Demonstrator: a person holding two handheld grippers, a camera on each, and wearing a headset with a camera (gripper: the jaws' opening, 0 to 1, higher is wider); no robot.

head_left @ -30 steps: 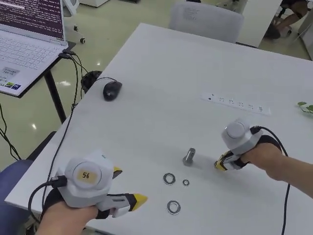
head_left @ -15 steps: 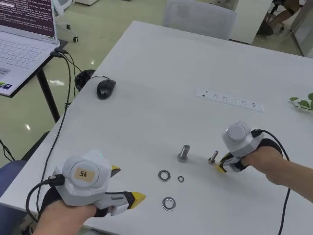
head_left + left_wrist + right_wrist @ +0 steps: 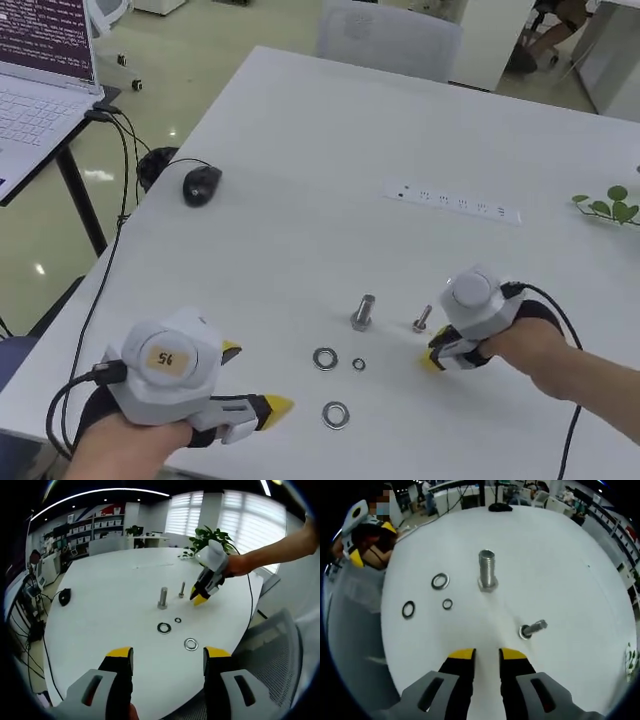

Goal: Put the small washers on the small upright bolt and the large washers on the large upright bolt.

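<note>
The large bolt (image 3: pixel 363 312) stands upright mid-table, with the small bolt (image 3: pixel 422 319) upright just to its right. In front of them lie a large washer (image 3: pixel 325 358), a small washer (image 3: pixel 358 364) and, nearer me, a second large washer (image 3: pixel 336 413). My right gripper (image 3: pixel 435 358) sits just right of and behind the small bolt (image 3: pixel 534 628), its jaws a narrow gap apart and empty (image 3: pixel 487 654). My left gripper (image 3: pixel 252 378) hovers at the near left, wide open and empty (image 3: pixel 168 652), facing the washers (image 3: pixel 190 644) and the large bolt (image 3: pixel 163 598).
A white power strip (image 3: pixel 453 202) lies across the far side of the white table (image 3: pixel 300 150). A black mouse (image 3: pixel 201 184) and cables sit at the left edge, beside a laptop (image 3: pixel 40 60). A plant (image 3: pixel 605 203) pokes in at the right.
The small bolt, unseen a second ago, now stands free on the table. My right gripper has let it go and drawn back a little. The left gripper has stayed put.
</note>
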